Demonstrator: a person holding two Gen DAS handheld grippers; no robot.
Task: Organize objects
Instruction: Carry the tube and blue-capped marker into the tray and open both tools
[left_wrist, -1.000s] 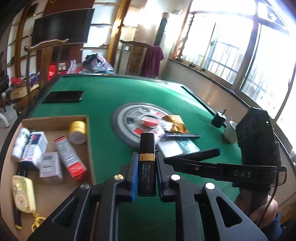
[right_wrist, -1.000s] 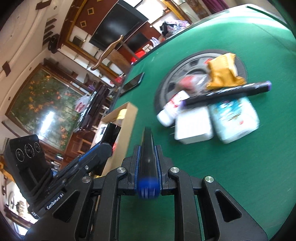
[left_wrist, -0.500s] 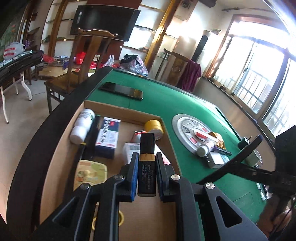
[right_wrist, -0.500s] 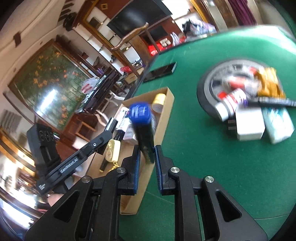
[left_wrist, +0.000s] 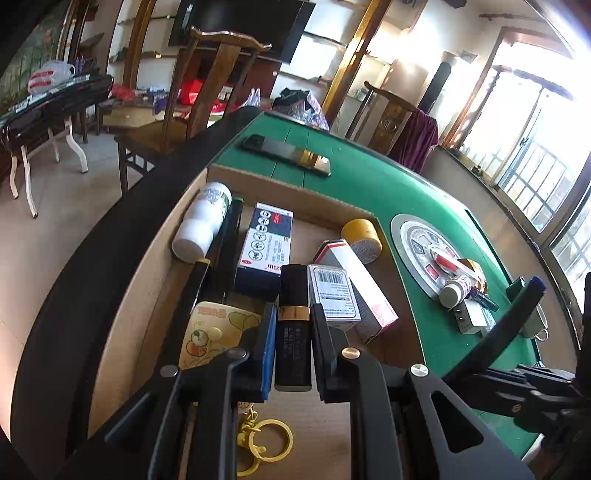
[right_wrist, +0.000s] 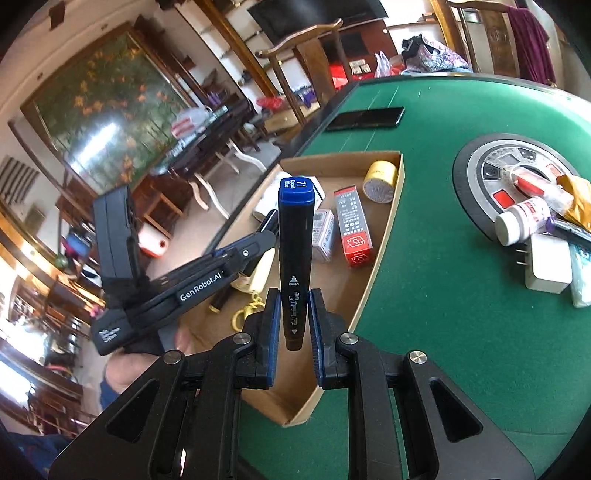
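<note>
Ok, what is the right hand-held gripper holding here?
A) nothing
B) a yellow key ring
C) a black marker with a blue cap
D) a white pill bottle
C: the right hand-held gripper is shut on a black marker with a blue cap, standing upright between its fingers.

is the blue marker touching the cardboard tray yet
Apart. The right wrist view shows the marker gripped upright by the right gripper's fingers, its lower end hanging clear above the tray.

A wooden chair (left_wrist: 218, 74), a wall television (left_wrist: 243, 26) and a flower painting (right_wrist: 99, 107) stand beyond the table
</note>
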